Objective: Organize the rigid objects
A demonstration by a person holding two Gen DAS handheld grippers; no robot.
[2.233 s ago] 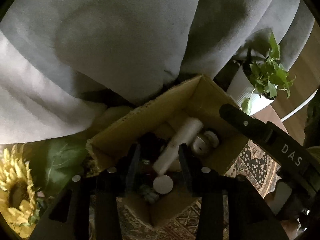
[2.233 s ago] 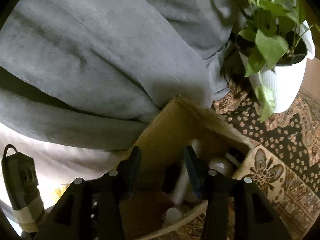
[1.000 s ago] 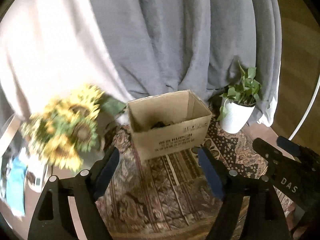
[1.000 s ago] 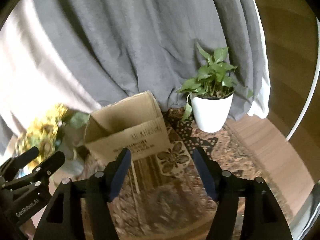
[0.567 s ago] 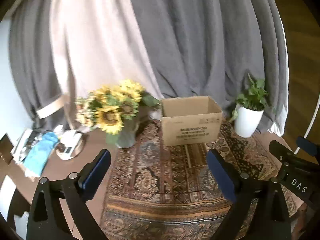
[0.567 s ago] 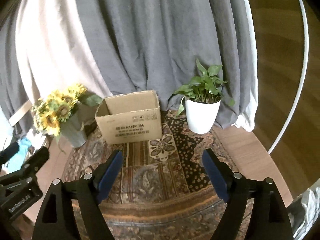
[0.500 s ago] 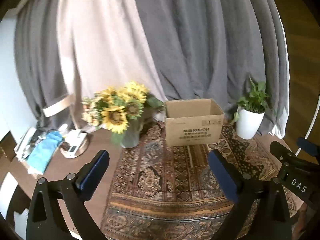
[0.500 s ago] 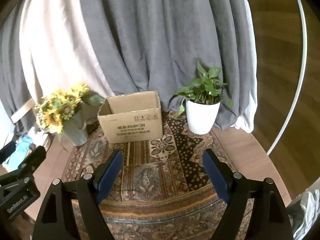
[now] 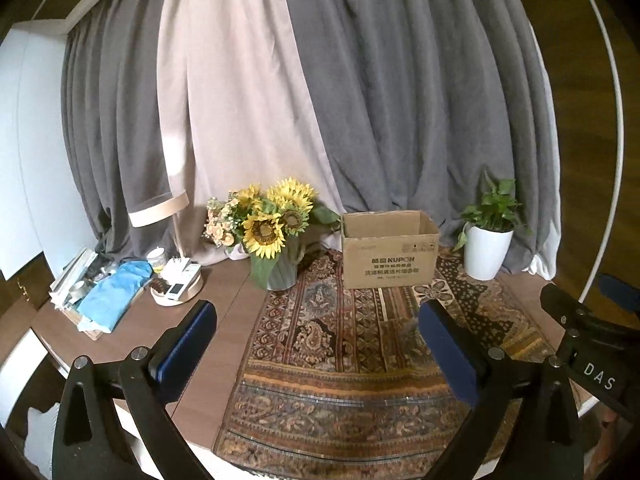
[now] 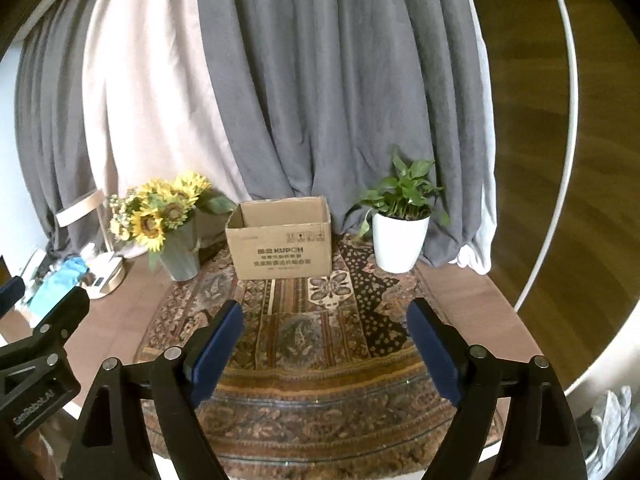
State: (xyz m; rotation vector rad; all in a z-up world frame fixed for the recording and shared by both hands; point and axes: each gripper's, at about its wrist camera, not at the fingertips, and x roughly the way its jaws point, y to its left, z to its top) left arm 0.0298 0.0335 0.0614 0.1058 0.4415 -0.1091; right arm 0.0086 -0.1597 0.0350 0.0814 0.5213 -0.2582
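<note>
tongs: left tongs (image 9: 316, 330) and right tongs (image 10: 324, 328) both gaped, empty
box: cardboard box (image 9: 387, 250) stood ahead, well apart
advice: approach box squarely

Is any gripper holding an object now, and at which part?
Nothing is held. The left gripper and the right gripper are both open and empty above the rug.

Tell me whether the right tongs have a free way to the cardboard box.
Probably yes. The right tongs are open and hold nothing, and only bare rug lies between them and the box, which stands apart from the flowers and plant.
</note>
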